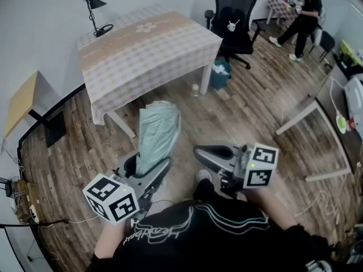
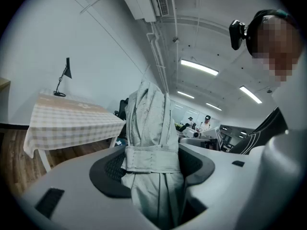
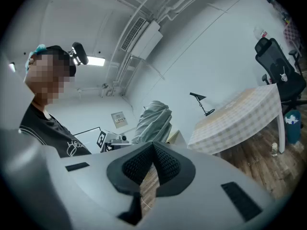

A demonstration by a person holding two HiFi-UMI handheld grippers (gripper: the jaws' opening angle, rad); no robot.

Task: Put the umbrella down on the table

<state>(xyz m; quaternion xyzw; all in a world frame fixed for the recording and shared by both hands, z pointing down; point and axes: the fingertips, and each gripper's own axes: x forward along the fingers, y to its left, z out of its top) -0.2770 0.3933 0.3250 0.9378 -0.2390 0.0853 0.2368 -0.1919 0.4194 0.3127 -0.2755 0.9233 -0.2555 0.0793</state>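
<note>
Left claw (image 1: 150, 171) grips folded umbrella (image 1: 157, 130), right claw (image 1: 199, 152) closed & empty; counter (image 1: 142, 44) far off, put-down not yet done.

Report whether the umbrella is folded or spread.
Folded: the umbrella is bundled, its strap fastened round it, in the left gripper.

Grey left tongs (image 1: 148, 164), right tongs (image 1: 198, 151) (black shirt (image 1: 198, 237)).

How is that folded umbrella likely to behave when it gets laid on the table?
The umbrella is probably fairly stiff: its strap binds the folds and it juts unbent from the left gripper. Its loose fabric likely gives when squeezed. Being roundish, it may roll slightly on the table.
</note>
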